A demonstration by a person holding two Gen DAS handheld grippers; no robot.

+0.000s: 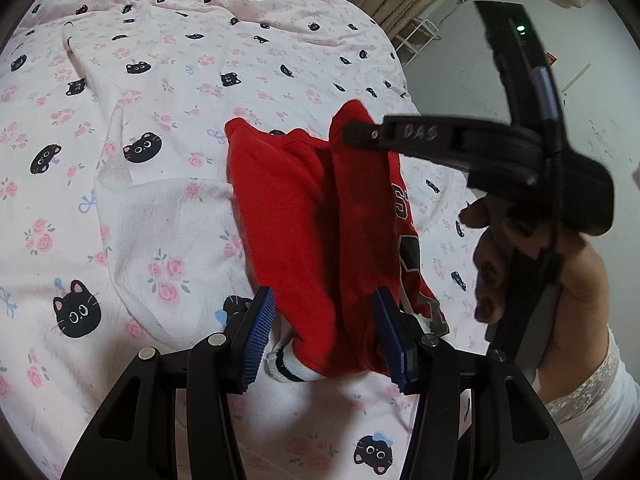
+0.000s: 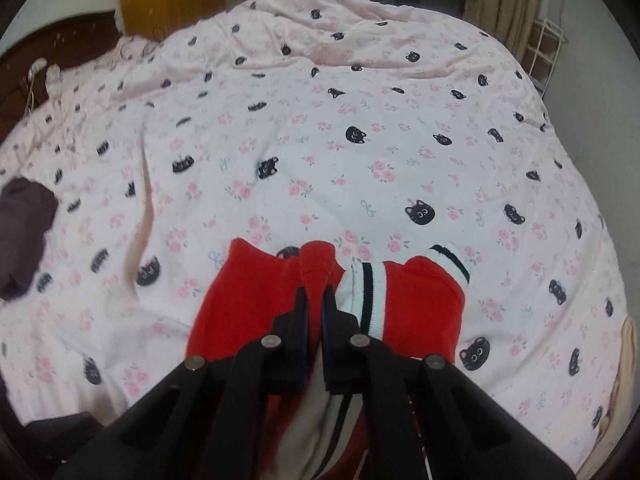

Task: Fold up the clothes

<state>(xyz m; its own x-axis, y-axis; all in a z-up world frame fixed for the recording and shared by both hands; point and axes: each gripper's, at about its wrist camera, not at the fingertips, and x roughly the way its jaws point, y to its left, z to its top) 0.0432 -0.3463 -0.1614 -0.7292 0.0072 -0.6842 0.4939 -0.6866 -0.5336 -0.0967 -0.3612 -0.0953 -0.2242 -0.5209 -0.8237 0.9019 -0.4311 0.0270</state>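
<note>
Garment: red shirt [image 1: 304, 216] lies bunched at lower centre on the pink cat-print bedspread [image 1: 140, 120].
Left gripper [image 1: 324, 320]: jaws spread wide, cloth between, unclamped.
Right gripper [image 2: 314, 300]: pinched tight on a red fold.
Left view only: right hand [image 1: 540, 272].
Right view only: dark cloth [image 2: 24, 216], left edge.
</note>
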